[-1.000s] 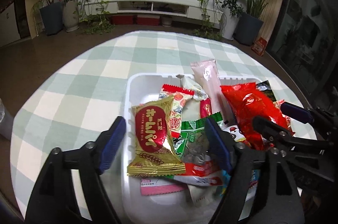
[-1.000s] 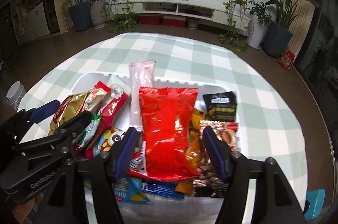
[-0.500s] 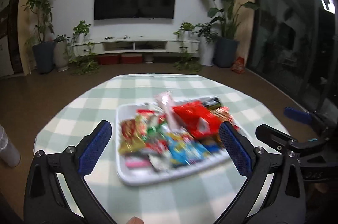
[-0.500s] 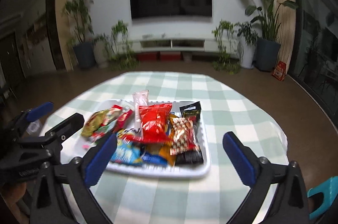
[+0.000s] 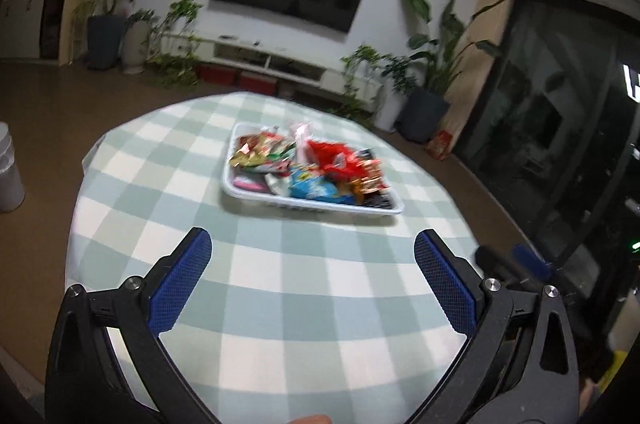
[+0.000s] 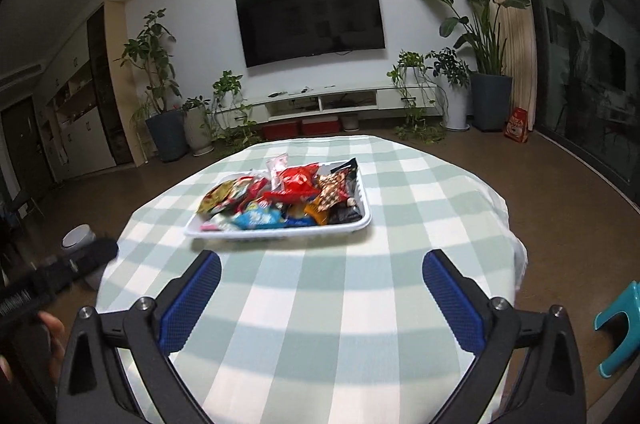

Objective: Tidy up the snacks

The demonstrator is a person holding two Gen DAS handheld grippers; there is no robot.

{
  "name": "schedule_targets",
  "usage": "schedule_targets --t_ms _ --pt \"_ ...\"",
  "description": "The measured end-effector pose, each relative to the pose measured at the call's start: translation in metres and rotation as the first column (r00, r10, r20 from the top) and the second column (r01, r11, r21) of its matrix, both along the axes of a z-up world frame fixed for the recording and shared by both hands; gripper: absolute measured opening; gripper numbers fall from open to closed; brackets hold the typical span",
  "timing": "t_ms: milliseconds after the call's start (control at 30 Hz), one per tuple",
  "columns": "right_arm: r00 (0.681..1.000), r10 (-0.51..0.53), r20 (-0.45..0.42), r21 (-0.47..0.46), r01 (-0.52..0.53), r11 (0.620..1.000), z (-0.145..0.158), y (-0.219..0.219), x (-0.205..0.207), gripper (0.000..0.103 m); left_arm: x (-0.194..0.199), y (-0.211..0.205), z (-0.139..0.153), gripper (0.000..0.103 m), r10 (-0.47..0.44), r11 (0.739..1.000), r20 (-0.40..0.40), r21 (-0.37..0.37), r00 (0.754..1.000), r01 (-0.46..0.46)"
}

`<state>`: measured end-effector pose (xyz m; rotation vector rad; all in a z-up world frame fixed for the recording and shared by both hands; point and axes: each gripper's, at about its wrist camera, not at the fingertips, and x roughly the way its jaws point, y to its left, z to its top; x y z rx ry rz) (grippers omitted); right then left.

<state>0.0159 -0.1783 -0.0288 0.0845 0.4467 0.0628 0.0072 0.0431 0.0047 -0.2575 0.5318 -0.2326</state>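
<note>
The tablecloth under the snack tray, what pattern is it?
The tablecloth is pale green and white check, clearest in the right wrist view.

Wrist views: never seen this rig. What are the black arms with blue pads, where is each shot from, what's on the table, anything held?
No robot here: a person holds a hand-operated claw in each hand, each with a fisheye camera looking along its fingers. One picture is from the left claw, the other from the right claw. Both are open and hold nothing. On the checked tablecloth stands a white tray piled with snack packets. The left claw also shows at the right view's left edge.
</note>
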Motion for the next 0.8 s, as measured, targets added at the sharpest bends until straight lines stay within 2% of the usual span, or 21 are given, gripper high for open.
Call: schedule_targets --t_ms 167,333,467,567,633,700,800 --pt "1.0 0.0 0.002 0.037 0.0 0.999 0.004 -0.004 -0.023 0.103 -0.034 -0.022 0.032 0.103 0.014 0.993 0.034 0.12 0.999 -0.018" --pt "1.0 -0.015 0.021 0.063 0.014 0.998 0.013 -0.011 -0.037 0.103 -0.057 -0.028 0.05 0.103 0.066 0.987 0.04 0.145 0.997 -0.071" --pt "0.999 -0.018 0.045 0.058 0.016 0.998 0.023 -0.011 -0.05 0.103 -0.05 -0.02 0.051 0.103 0.094 0.988 -0.016 0.122 0.995 -0.092" --pt "0.998 -0.023 0.056 0.039 0.02 0.999 0.028 -0.008 -0.056 0.103 -0.052 -0.021 0.049 0.103 0.157 0.97 -0.013 0.19 0.987 -0.152" --pt "0.999 -0.023 0.041 0.024 0.022 0.999 0.03 -0.004 -0.058 0.103 -0.05 -0.024 0.046 0.103 0.199 0.948 -0.025 0.258 0.98 -0.186" --pt "1.0 -0.023 0.017 0.008 0.023 1.0 0.033 0.001 -0.059 0.103 -0.053 -0.026 0.044 0.103 0.218 0.935 -0.024 0.29 0.976 -0.202" --pt "1.0 -0.022 -0.007 -0.009 0.022 1.0 0.038 0.009 -0.061 0.103 -0.056 -0.023 0.041 0.103 0.205 0.948 -0.037 0.255 0.978 -0.189"
